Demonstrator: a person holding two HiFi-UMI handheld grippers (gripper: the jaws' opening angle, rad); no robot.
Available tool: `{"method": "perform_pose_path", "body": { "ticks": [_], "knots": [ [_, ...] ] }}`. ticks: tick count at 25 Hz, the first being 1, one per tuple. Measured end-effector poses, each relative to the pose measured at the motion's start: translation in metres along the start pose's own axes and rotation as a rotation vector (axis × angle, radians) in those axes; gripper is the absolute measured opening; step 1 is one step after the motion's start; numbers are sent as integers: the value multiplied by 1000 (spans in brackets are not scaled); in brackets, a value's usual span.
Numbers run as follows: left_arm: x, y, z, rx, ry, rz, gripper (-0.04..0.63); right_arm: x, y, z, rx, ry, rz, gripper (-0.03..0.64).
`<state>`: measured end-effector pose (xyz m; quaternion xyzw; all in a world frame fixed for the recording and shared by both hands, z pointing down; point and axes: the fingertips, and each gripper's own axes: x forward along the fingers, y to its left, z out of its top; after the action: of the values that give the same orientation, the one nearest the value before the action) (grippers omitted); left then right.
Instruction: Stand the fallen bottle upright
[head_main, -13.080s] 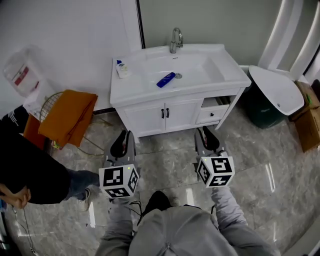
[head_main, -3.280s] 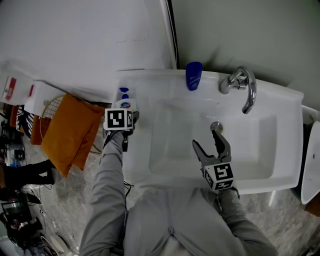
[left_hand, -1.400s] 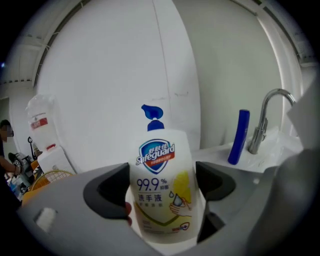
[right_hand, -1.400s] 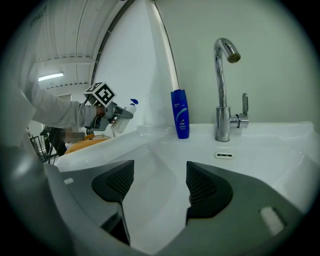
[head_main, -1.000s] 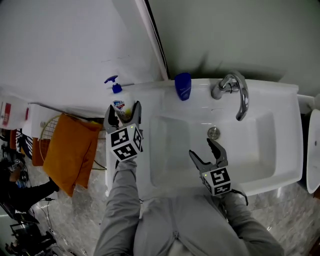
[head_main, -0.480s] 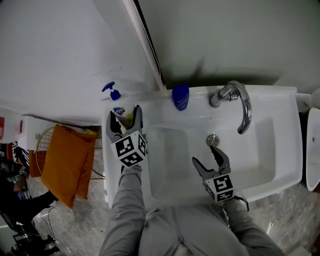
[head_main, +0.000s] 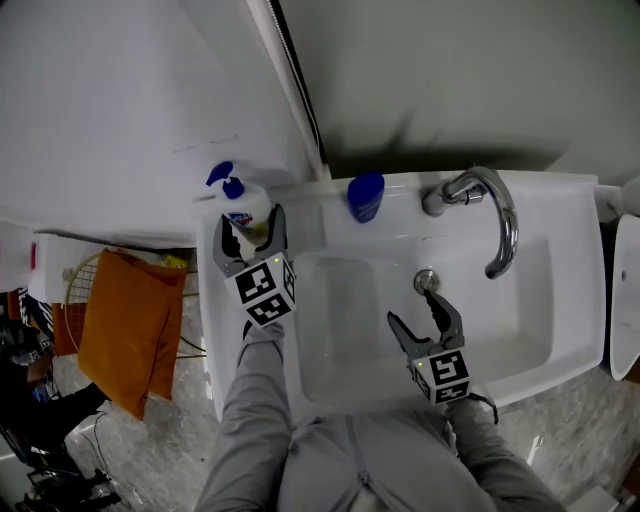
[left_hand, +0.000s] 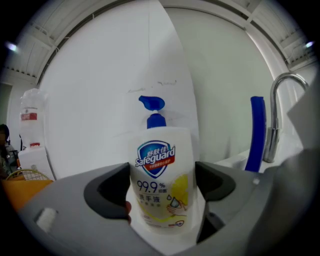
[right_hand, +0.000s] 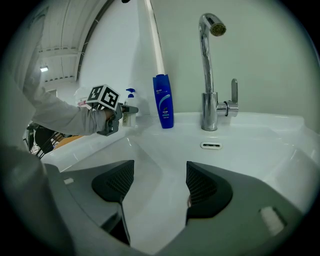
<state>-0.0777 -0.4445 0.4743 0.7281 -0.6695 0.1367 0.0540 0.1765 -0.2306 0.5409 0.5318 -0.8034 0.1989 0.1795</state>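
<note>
The person wears light grey long sleeves (head_main: 245, 400). The left gripper (head_main: 250, 232) and right gripper (head_main: 414, 310) are dark grey with curved jaws, lined with ribbed black pads (right_hand: 116, 186) — each carries a white cube (head_main: 264, 291) printed with black square markers.

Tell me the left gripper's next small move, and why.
Probably ease the left gripper down a touch to seat the soap bottle on the sink counter before letting go. The bottle stands upright, pump on top, clamped between the jaws at the counter's back left corner, but its base is hidden behind the gripper, so contact cannot be confirmed.
</note>
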Motion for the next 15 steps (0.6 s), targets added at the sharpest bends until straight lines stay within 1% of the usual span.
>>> {"method": "perform_pose_path", "body": {
  "ticks": [4,7,12,15],
  "knots": [
    [3,-1,-7,15,17,5,460,2,0,1,-3,0,-2,327],
    [3,-2,-8,24,17,9,460,3,0,2,-6,0,-2,327],
    [-1,-5,-9,65,13,16,460,2,1,4,-8,-2,0,327],
    [-5,-7,-9,66,12,21,460,2,2,4,-12,-3,3,327]
  ]
}}
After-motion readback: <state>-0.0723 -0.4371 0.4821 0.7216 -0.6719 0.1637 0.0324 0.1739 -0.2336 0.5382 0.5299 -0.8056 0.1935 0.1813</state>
